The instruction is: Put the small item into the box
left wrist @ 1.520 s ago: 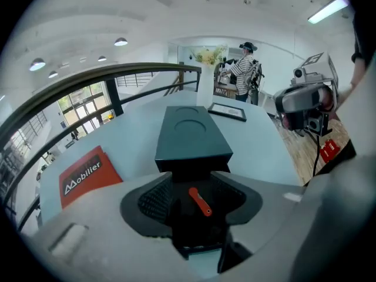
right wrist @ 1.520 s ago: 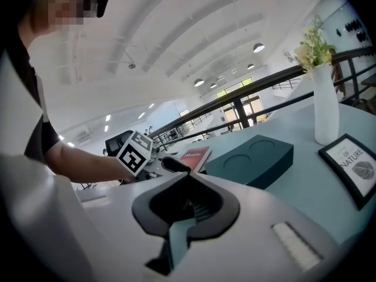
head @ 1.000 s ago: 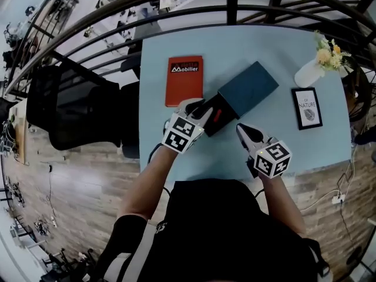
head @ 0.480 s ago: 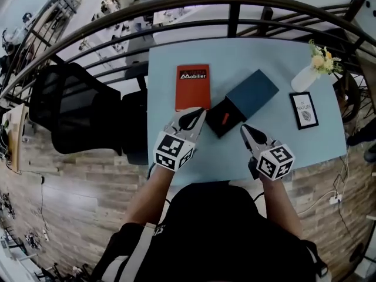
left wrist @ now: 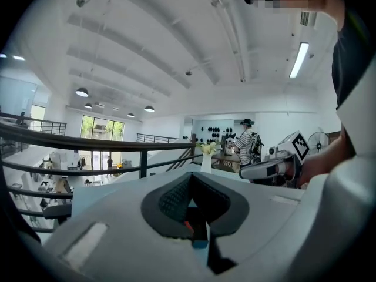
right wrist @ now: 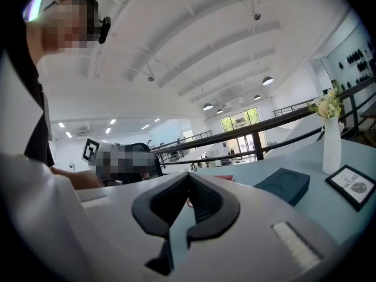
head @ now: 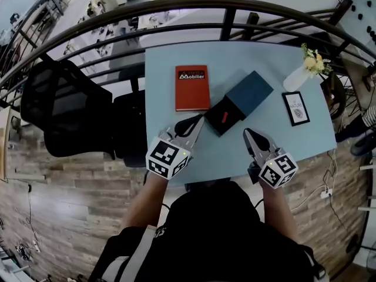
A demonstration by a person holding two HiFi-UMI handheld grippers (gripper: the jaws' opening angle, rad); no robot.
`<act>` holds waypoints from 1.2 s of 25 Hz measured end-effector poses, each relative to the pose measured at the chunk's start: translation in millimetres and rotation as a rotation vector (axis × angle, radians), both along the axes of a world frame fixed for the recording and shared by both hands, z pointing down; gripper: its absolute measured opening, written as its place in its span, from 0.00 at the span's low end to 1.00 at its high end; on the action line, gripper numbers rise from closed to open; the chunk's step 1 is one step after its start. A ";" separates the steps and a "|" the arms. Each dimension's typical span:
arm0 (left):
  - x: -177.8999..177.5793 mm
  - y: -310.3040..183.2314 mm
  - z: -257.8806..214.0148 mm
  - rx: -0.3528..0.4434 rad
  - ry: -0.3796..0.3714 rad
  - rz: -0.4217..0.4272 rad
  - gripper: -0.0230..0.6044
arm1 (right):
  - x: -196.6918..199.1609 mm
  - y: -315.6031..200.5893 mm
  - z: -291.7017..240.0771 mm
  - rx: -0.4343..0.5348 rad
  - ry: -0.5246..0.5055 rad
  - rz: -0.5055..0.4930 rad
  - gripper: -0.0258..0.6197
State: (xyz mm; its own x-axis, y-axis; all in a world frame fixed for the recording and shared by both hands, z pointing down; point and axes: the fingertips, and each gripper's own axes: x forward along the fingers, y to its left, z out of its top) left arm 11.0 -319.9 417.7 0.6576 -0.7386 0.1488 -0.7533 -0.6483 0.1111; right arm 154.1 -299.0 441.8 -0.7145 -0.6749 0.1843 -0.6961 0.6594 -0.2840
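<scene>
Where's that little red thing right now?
In the head view, the little red thing lies in the open black box near the table's middle, just right of the red book and against the dark blue lid.

A red book (head: 192,87) is lying flat on the light blue table (head: 235,157), at the upper middle of the head view. At the upper right a white vase with flowers (head: 295,77) is standing upright, and a framed picture (head: 294,108) is lying just below it. A black chair (head: 64,107) is standing at the left, beside the table.
</scene>
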 end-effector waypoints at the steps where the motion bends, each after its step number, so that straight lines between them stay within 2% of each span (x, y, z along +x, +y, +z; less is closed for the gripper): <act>1: -0.8 2.6 2.5 -0.012 -0.014 0.002 0.05 | -0.6 1.8 -1.2 0.004 -0.006 -0.004 0.04; 5: -1.8 6.4 3.8 -0.039 -0.007 0.003 0.05 | -0.3 -0.3 -6.0 0.025 0.006 -0.017 0.04; 8: 5.5 8.6 -4.7 -0.018 0.004 0.010 0.05 | 2.8 -0.7 -11.0 0.045 0.024 -0.042 0.04; 11: 17.6 7.7 -25.2 0.034 0.063 -0.003 0.05 | 17.7 -1.4 -17.8 0.061 0.041 -0.053 0.04; 13: 29.8 5.1 -33.9 0.084 0.038 -0.006 0.05 | 32.0 -4.0 -25.0 0.076 0.043 -0.052 0.04; 15: 43.5 -0.3 -32.3 0.109 -0.033 -0.007 0.05 | 48.9 -9.1 -29.0 0.084 0.041 -0.043 0.04; 19: 60.9 -7.9 -25.3 0.073 -0.088 -0.027 0.05 | 73.2 -15.6 -35.1 0.092 0.040 -0.032 0.04; 22: 67.8 -8.9 -11.9 0.030 -0.158 -0.048 0.05 | 81.0 -14.1 -42.2 0.109 0.033 -0.042 0.04; 27: 76.4 -7.9 -7.5 -0.018 -0.117 -0.060 0.05 | 85.9 -5.9 -57.4 0.134 -0.024 -0.073 0.04; 30: 86.4 -7.8 -8.1 -0.024 -0.115 -0.038 0.05 | 89.9 -5.2 -56.4 0.139 -0.004 -0.078 0.04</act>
State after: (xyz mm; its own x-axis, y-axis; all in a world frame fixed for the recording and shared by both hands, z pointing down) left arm 97.4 -327.8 409.6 0.6071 -0.7577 0.2393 -0.7856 -0.6176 0.0375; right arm 244.0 -304.2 385.3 -0.7664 -0.6361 0.0896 -0.6402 0.7446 -0.1889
